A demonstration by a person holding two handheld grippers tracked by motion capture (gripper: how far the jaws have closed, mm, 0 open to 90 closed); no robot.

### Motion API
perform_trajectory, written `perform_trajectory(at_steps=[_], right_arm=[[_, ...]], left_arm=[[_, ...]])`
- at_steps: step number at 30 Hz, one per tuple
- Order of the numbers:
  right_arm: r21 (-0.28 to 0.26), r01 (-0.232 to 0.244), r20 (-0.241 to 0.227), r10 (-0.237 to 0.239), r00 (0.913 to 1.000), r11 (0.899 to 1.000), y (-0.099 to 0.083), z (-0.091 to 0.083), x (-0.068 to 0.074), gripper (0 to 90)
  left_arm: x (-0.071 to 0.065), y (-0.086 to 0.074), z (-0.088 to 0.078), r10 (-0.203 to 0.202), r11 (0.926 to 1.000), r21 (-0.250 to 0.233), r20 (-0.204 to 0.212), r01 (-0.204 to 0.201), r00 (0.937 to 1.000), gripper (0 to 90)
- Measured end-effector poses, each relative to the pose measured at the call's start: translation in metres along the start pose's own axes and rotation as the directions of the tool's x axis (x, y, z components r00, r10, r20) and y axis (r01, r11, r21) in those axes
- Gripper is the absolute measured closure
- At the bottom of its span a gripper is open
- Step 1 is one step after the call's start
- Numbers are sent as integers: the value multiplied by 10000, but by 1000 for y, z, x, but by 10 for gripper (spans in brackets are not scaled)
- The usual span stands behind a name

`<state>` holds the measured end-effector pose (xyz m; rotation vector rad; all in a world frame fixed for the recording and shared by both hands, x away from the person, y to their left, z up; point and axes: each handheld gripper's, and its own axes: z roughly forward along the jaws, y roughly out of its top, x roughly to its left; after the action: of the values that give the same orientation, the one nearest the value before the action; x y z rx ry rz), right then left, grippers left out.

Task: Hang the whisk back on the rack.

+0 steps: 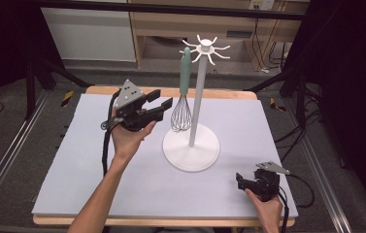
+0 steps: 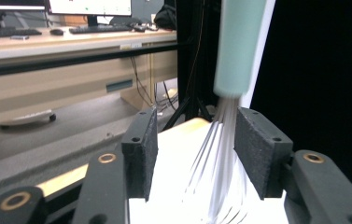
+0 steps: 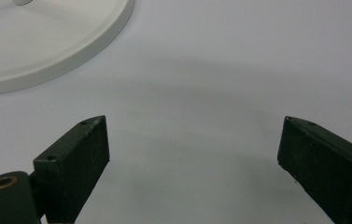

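Note:
A whisk (image 1: 184, 77) with a pale green handle hangs upright from a hook at the top of a white stand (image 1: 197, 102), its wire head just above the stand's round base. My left gripper (image 1: 164, 97) is held level right beside the wire head, on its left, with the jaws apart. In the left gripper view the green handle of the whisk (image 2: 239, 46) rises above my left gripper (image 2: 194, 140), and the blurred wires run down between the pads, close to the right one. My right gripper (image 1: 239, 180) rests open near the table's front right; my right gripper (image 3: 192, 154) has only mat between its jaws.
A lavender mat (image 1: 74, 160) covers the wooden table. The stand's base (image 3: 47, 42) lies ahead and to the left in the right gripper view. Several bare hooks (image 1: 217, 51) spread from the stand's top. Desks and tripod legs stand beyond the table.

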<state>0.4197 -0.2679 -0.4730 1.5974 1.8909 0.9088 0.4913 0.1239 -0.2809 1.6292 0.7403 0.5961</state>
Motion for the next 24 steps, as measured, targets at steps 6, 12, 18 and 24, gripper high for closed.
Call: perform_trajectory(at_steps=[6, 12, 18, 24], right_arm=[[-5, 37, 0, -37, 10000, 10000, 0, 0, 1, 95], [27, 43, 37, -43, 10000, 10000, -1, 0, 0, 95], [14, 77, 37, -77, 10000, 10000, -1, 0, 0, 95], [16, 84, 86, -85, 9999, 10000, -2, 0, 0, 95]], left_arm=[[12, -28, -18, -11, 9988, 490, -274, 25, 9996, 457], [19, -58, -30, -67, 9948, 1015, -463, 114, 9989, 440], [24, -90, -38, -117, 9881, 1524, -621, 211, 9980, 424], [33, -117, -46, -330, 9780, 2026, -847, 496, 9959, 414]])
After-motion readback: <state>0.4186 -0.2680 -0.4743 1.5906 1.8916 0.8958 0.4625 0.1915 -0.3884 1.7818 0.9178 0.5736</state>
